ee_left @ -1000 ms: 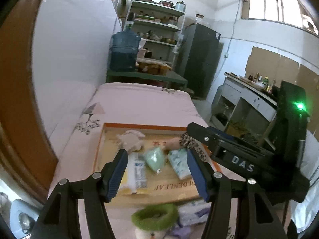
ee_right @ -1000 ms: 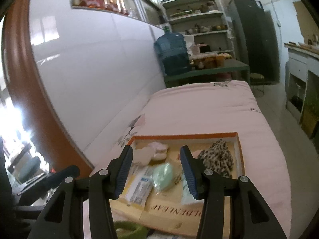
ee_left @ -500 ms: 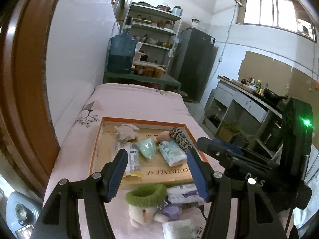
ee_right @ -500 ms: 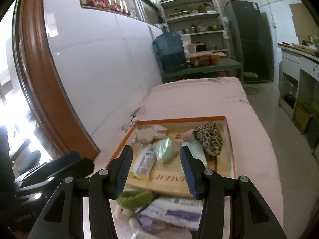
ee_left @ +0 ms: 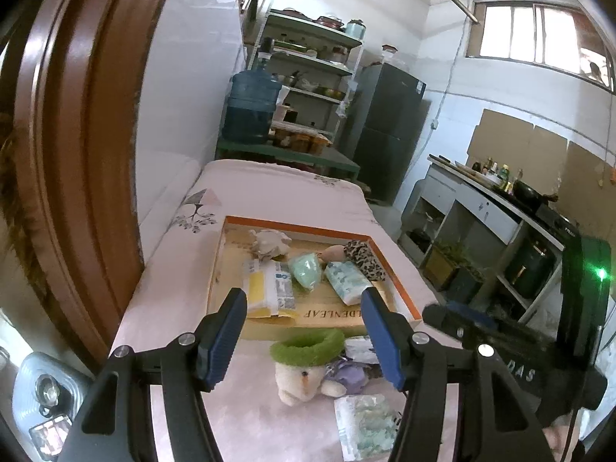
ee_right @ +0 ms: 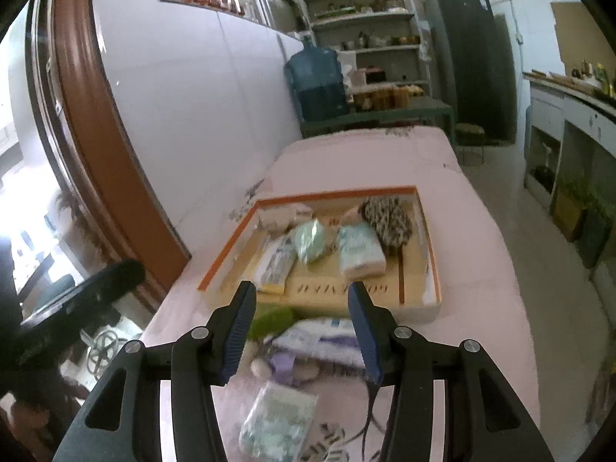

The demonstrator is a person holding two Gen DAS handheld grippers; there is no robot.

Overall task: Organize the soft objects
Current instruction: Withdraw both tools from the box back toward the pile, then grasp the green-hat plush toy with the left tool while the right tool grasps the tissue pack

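Both grippers hang above the near end of a pink-covered bed (ee_left: 277,196), both empty; left gripper (ee_left: 304,331) has its jaws wide apart with nothing between the pads; right gripper (ee_right: 302,327) stands open too, somewhat narrower, holding nothing.

Shallow cardboard tray (ee_left: 392,269) with an orange rim sits mid-bed; already inside it: a pale crumpled plush (ee_left: 269,242) at the far left, a yellow-and-white packet (ee_left: 267,288), a mint-green pouch (ee_left: 306,267), a blue-patterned tissue pack (ee_left: 346,281) and a leopard-print piece (ee_left: 364,260) toward the right wall; these look sorted, roughly half the job by my count.

Still loose on the bed, just in front of the tray's near edge: a white plush toy (ee_left: 304,379) with a fuzzy green ring (ee_left: 308,344) on top of it, a purple soft item (ee_left: 350,375) touching its side, a white-and-purple tissue pack (ee_right: 319,337) behind that, and a crinkly clear-wrapped pack (ee_right: 277,419) nearest the cameras; something striped shows at the bottom of the right view, too cut off to name.

Judgement: between picks, no item in hand; remaining pile sits right under both grippers, so the next grab is probably the plush toy or the clear-wrapped pack; tray has free floor along its near and right side for them.
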